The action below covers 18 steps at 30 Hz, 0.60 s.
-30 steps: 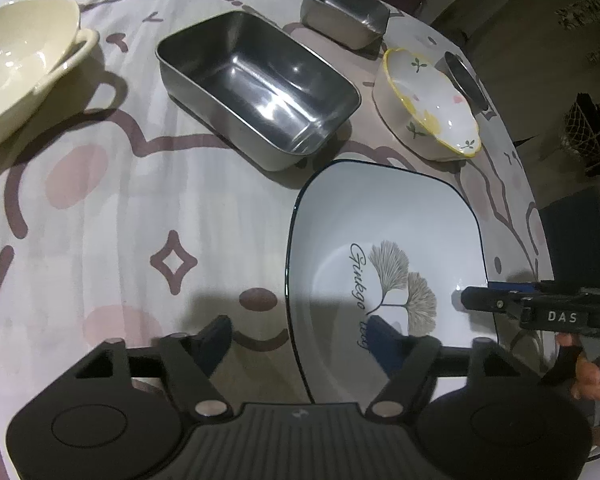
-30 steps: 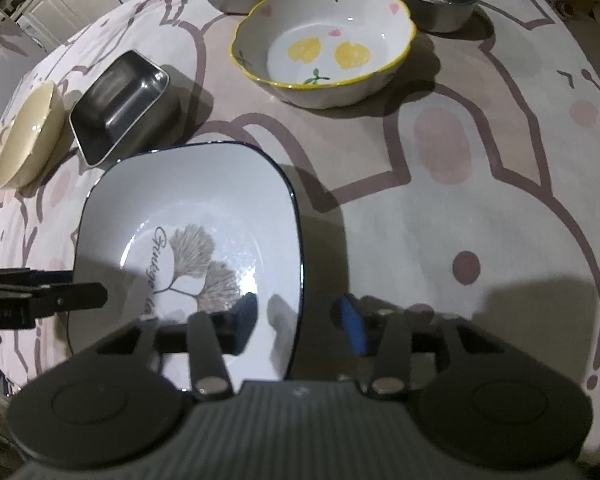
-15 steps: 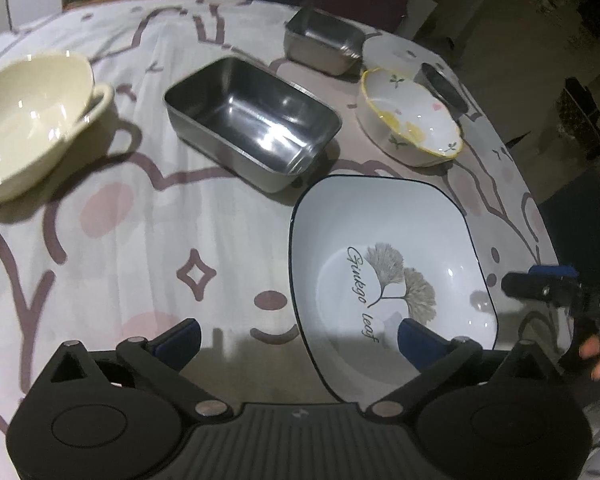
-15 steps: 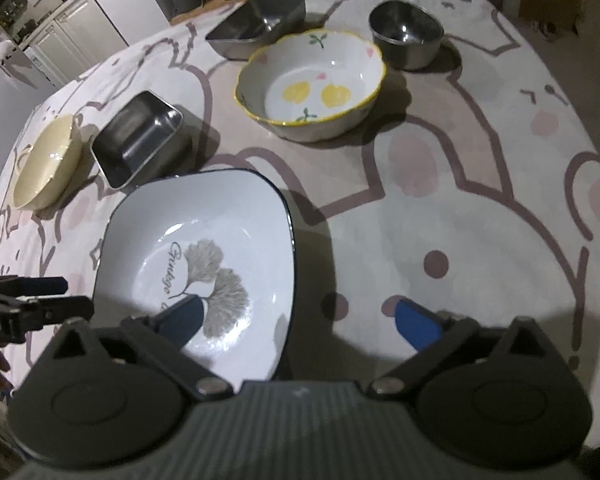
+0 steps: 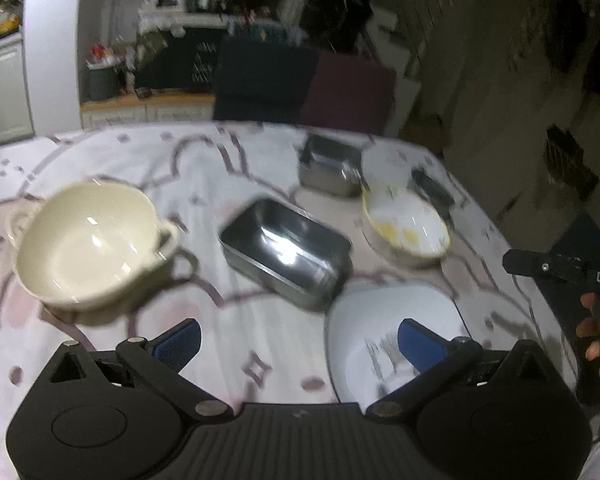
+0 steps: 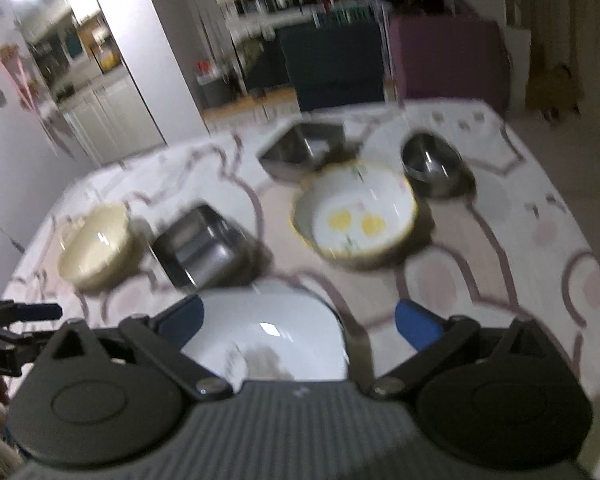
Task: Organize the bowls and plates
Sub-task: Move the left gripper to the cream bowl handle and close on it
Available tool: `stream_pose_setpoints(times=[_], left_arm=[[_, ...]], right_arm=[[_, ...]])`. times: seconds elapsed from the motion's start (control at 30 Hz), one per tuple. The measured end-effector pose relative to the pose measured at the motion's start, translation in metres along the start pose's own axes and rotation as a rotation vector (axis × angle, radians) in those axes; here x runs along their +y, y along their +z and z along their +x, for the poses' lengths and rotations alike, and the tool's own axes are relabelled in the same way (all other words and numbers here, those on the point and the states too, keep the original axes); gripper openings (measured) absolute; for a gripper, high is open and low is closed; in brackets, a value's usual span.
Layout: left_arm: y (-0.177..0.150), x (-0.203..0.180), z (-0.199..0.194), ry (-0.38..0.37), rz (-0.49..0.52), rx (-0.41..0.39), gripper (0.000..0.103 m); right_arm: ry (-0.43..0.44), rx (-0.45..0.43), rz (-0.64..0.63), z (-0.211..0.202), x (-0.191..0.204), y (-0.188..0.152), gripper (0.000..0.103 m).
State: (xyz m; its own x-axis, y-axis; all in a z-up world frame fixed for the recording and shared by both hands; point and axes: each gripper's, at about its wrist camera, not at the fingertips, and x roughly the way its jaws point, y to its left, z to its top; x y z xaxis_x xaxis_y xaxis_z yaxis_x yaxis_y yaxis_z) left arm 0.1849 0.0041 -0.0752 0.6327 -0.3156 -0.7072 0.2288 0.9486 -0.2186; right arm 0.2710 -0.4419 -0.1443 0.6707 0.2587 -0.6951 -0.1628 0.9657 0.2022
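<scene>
We note the square plate (image 6: 276, 320) nearest, the rectangular tin (image 6: 204, 246) behind it — handled bowl (image 6: 96, 244) to its left, scalloped bowl (image 6: 356, 220) right.

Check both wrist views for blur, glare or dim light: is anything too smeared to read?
Left wrist view: dim room, motion blur smears the white plate so its print is unreadable; glare streak inside the steel tray. Right wrist view: blurrier still, bright lamp flare top left; the yellow-flower bowl and round steel bowl have soft edges. Fisheye bends the table edge.
</scene>
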Motion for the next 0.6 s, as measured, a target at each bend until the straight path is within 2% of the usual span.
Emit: stream_pose_setpoints(times=[0.17, 0.37, 0.6], left_arm=[[0.017, 0.022, -0.015, 0.056, -0.040, -0.087, 0.103], [0.038, 0.058, -0.025, 0.137, -0.109, -0.158, 0.103], [0.063, 0.098, -0.027, 0.311, -0.109, -0.246, 0.103]], right_arm=[[0.068, -0.144, -0.032, -0.004, 0.026, 0.016, 0.103], [0.171, -0.253, -0.031, 0.008, 0.060, 0.035, 0.103], [0.249, -0.271, -0.036, 0.040, 0.099, 0.058, 0.103]])
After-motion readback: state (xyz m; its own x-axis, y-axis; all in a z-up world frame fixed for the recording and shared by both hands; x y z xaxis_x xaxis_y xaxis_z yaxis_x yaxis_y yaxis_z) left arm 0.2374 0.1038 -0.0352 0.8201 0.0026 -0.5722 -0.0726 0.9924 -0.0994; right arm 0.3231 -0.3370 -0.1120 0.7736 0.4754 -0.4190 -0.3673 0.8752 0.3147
